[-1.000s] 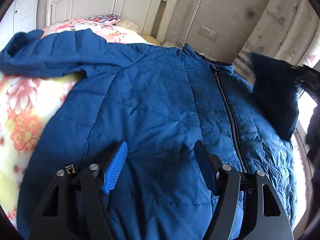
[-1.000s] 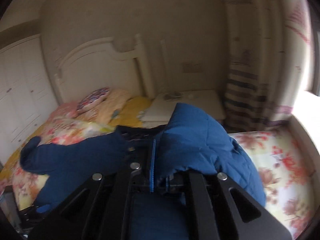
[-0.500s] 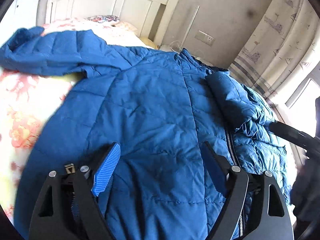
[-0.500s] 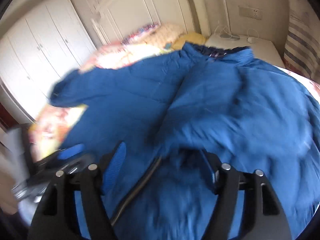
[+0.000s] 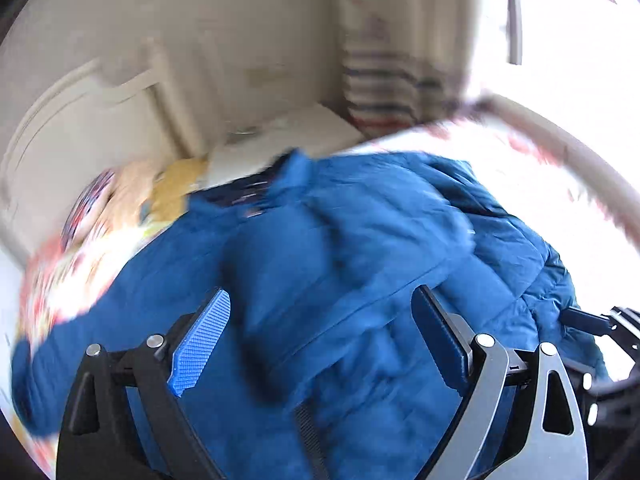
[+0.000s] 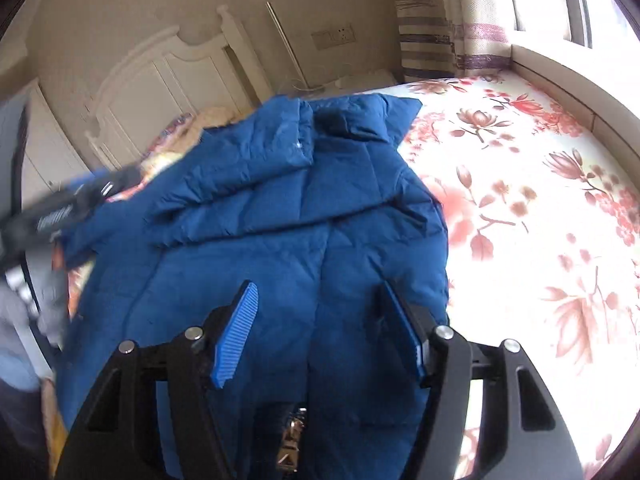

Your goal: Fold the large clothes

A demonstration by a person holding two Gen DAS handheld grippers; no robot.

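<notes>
Jacket on the bed, headboard behind

The down jacket (image 6: 304,248) lay on the bedspread (image 6: 540,220), one sleeve (image 6: 248,164) folded across its chest; pillows (image 5: 132,192) sat behind it, before the headboard (image 6: 168,76).

The right gripper (image 6: 318,330) has let go of the sleeve (image 6: 256,196), now folded across the jacket (image 6: 320,264); the left gripper (image 5: 320,336) opens wider.

Jacket (image 6: 280,216): blue quilted, flat on the bed, sleeve folded across the chest toward 9 o'clock.
Bedspread (image 6: 540,208): floral, bare from 1 to 4 o'clock.
Right tool (image 6: 320,332): jaws apart and just closing slightly, nothing gripped.
Headboard (image 6: 160,72): white, 11 o'clock.
</notes>
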